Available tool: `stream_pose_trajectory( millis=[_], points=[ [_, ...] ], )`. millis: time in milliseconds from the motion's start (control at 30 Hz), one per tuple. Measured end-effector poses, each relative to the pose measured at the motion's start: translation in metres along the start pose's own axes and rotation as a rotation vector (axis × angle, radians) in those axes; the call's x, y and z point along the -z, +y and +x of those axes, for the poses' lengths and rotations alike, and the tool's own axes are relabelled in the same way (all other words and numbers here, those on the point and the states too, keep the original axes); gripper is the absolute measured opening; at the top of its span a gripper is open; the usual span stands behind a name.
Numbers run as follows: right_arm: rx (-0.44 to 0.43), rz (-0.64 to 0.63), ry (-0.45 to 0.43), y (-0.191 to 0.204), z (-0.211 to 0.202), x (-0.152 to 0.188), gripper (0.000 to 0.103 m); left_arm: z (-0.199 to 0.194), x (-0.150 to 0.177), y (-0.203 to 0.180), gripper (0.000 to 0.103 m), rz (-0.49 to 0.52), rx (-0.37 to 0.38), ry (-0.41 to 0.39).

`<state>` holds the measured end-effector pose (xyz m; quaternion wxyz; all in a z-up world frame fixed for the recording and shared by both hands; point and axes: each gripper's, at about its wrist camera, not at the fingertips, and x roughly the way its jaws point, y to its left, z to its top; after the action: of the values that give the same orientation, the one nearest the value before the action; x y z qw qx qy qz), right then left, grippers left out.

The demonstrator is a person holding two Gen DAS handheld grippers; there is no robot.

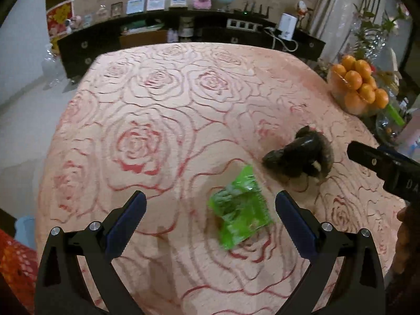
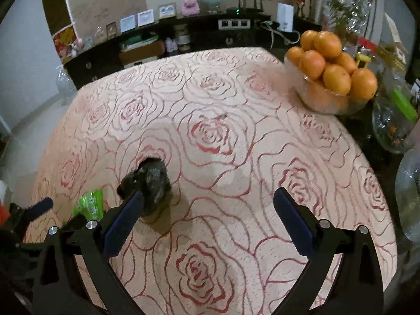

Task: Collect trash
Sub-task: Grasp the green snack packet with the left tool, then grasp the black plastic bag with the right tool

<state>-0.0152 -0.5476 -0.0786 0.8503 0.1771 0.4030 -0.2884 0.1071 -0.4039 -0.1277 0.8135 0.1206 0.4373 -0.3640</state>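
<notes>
A crumpled green plastic wrapper (image 1: 240,210) lies on the rose-patterned tablecloth (image 1: 157,120), between my left gripper's open fingers, nearer the right one. My left gripper (image 1: 211,204) is open and empty just above it. A dark crumpled lump of trash (image 1: 299,155) sits on the cloth just beyond and right of the wrapper. In the right wrist view the lump (image 2: 148,183) is by the left fingertip (image 2: 134,202) and the wrapper (image 2: 90,206) is further left. My right gripper (image 2: 207,202) is open and empty over bare cloth.
A glass bowl of oranges (image 2: 330,78) stands at the table's far right edge. Glass jars and plastic-wrapped items (image 2: 393,126) crowd the right side. A dark sideboard (image 1: 183,34) with frames and ornaments runs behind the table.
</notes>
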Motion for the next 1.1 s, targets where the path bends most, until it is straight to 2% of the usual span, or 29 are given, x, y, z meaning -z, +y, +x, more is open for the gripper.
stream_pose_trajectory(
  millis=[100, 167, 200, 267, 333, 467, 667, 767, 833, 1100],
  points=[
    [0.004, 0.025, -0.008, -0.004, -0.001, -0.002, 0.096, 0.01, 0.001, -0.007, 0.09, 0.007, 0.026, 0.017],
    [0.002, 0.029, 0.0, -0.005, 0.001, -0.002, 0.096, 0.02, 0.003, -0.011, 0.076, 0.021, 0.02, 0.036],
    [0.004, 0.025, 0.003, -0.004, 0.002, -0.001, 0.096, 0.019, 0.003, -0.012, 0.073, 0.03, 0.007, 0.016],
    [0.005, 0.014, 0.006, -0.001, 0.004, -0.001, 0.096, 0.019, 0.002, -0.01, 0.057, 0.023, 0.004, 0.012],
    [-0.002, 0.006, 0.006, 0.001, 0.004, 0.0, 0.096, 0.018, 0.002, -0.006, 0.045, 0.002, 0.011, 0.008],
    [-0.023, -0.012, 0.006, 0.007, 0.005, 0.001, 0.096, 0.013, 0.003, 0.004, 0.035, -0.026, 0.028, 0.001],
    [-0.064, -0.056, -0.004, 0.022, 0.008, 0.001, 0.093, -0.006, 0.007, 0.014, 0.033, -0.022, -0.016, -0.024],
    [-0.08, -0.09, 0.002, 0.033, 0.013, 0.002, 0.088, -0.019, 0.009, 0.027, 0.033, -0.045, -0.05, -0.036],
    [-0.106, -0.113, 0.02, 0.04, 0.02, 0.002, 0.078, -0.024, 0.008, 0.036, 0.033, -0.066, -0.059, -0.04],
    [-0.111, -0.164, 0.046, 0.067, 0.04, -0.001, 0.068, -0.04, 0.007, 0.06, 0.033, -0.117, -0.082, -0.057]
  ],
)
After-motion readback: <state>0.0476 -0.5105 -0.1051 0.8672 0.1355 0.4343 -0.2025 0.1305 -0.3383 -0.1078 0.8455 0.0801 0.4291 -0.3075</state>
